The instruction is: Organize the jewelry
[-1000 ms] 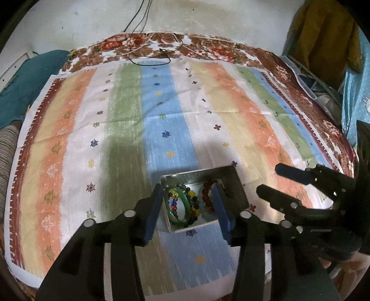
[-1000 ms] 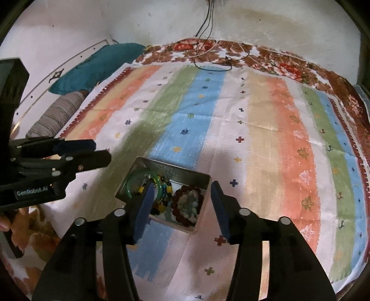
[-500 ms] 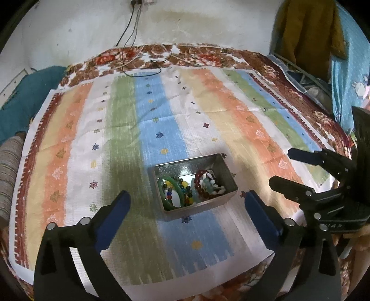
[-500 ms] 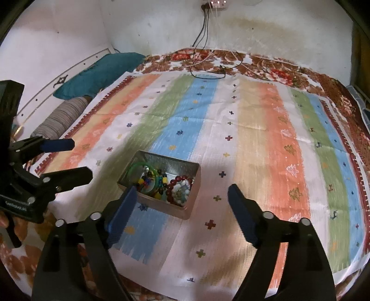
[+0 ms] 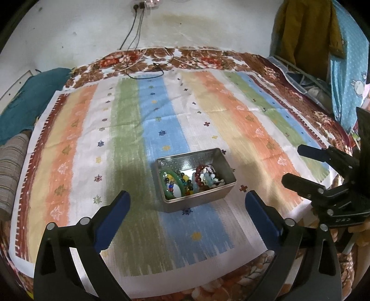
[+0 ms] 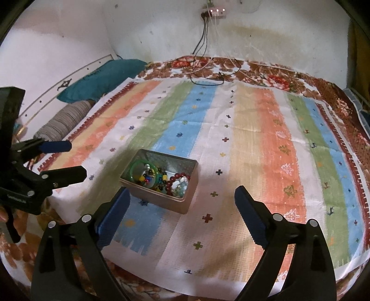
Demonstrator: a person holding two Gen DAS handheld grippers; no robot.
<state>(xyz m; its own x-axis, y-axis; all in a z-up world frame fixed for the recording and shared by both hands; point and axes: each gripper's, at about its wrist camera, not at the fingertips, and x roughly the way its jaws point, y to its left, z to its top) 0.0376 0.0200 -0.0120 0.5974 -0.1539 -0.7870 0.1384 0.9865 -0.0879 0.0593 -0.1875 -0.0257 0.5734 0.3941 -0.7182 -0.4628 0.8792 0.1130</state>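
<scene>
An open metal tin (image 5: 198, 202) (image 6: 161, 202) sits on the striped cloth. Inside lie a green bangle (image 5: 179, 178) (image 6: 134, 165), a dark red bead bracelet (image 5: 198, 170) (image 6: 172, 179) and several mixed beads. My left gripper (image 5: 186, 194) (image 6: 76, 158) hovers on the near side of the tin, wide open and touching nothing. My right gripper (image 6: 182, 189) (image 5: 293, 163) hangs near the tin's front corner. Its jaws are opening, the pads clear of the tin and nothing gripped.
The striped cloth (image 5: 208, 111) covers a floral bedspread (image 6: 266, 76). Cables (image 6: 208, 76) trail from a wall socket (image 6: 214, 11) onto the far edge. A teal pillow (image 6: 104, 76) and a striped bolster (image 6: 64, 120) lie at the left. Clothes (image 5: 305, 34) hang at the right.
Both grippers pulled back from the tin, and their jaws spread from half closed around it to wide apart. The tin with the jewelry stays on the cloth.
</scene>
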